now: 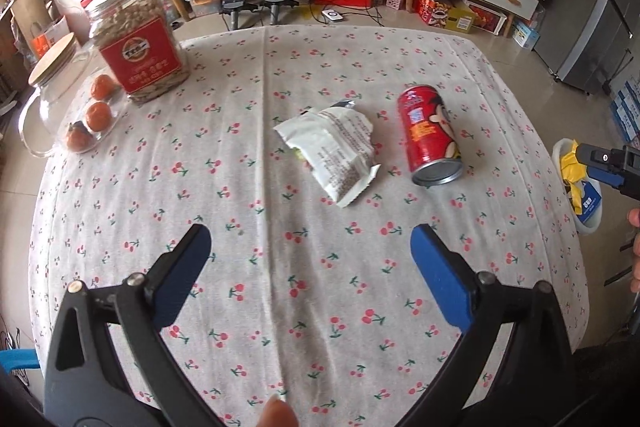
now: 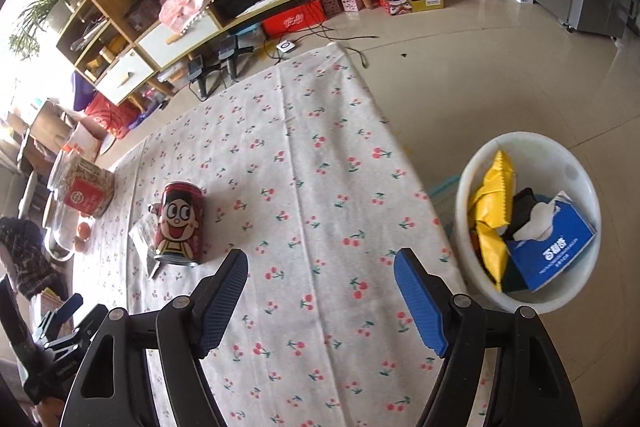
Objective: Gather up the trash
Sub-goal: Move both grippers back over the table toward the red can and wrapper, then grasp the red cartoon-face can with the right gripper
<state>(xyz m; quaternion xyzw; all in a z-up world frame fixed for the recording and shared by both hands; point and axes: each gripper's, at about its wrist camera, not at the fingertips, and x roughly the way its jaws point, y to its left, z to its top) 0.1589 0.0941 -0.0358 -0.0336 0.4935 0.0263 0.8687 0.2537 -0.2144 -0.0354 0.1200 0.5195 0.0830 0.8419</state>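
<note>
- We see the left gripper (image 1: 310,247) over the cherry-print white tablecloth (image 1: 280,307), its blue-padded jaws spread wide with nothing between them.
- Ahead of its jaws and a little to the right lies a torn white snack wrapper with printed text (image 1: 334,151), flat on the cloth.
- Just right of that wrapper, apart from it, a red drink can with a cartoon face (image 1: 430,135) lies on its side, its metal end toward the gripper.
- Far ahead-left of the left gripper stands a clear plastic jar with a red label (image 1: 136,43); orange fruits in clear wrap (image 1: 94,117) sit nearer, beside it.
- The right gripper (image 2: 320,267) hangs over the table's near-right edge, jaws apart and empty.
- Right of its jaws, down on the floor, sits a round white plastic bin (image 2: 500,143) holding a yellow foil bag (image 2: 492,211) and a blue tissue box (image 2: 556,247).
- In the right wrist view the can stands ahead-left of the jaws, with the wrapper mostly hidden behind it.
</note>
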